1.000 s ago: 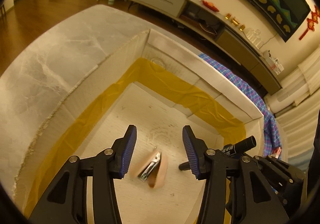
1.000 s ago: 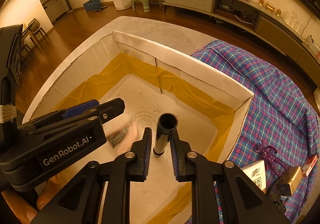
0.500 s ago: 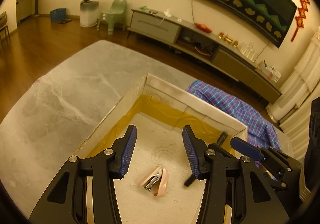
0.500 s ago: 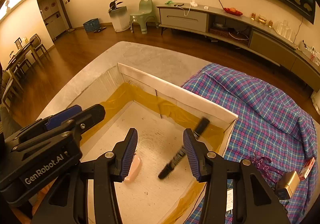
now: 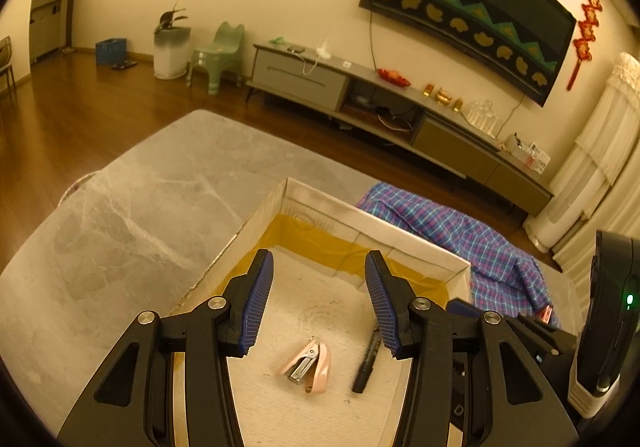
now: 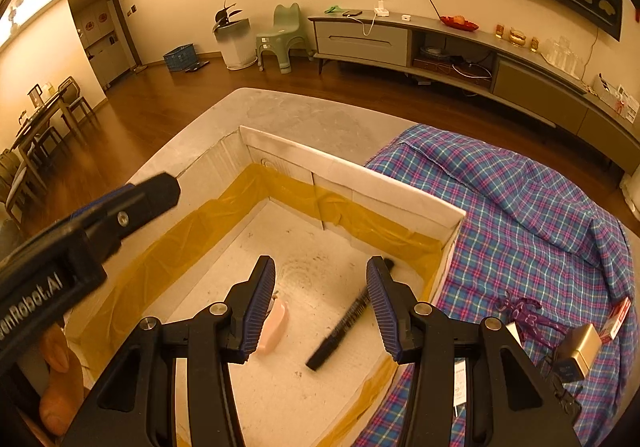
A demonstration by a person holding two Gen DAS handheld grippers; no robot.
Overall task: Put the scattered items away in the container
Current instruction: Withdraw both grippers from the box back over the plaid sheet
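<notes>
A white cardboard box with yellow tape inside stands on the grey table. On its floor lie a pink stapler and a black marker. My left gripper is open and empty above the box. My right gripper is open and empty above the box, with the marker below it. The left gripper's body shows at the left of the right wrist view.
A blue and pink plaid cloth lies right of the box. On it sit a small gold box, a red pack, a white card and a purple cord. Grey table top extends to the left.
The right gripper opened and let go of the black marker, which fell onto the box floor beside the stapler. Both grippers rose and drew back from the box.
</notes>
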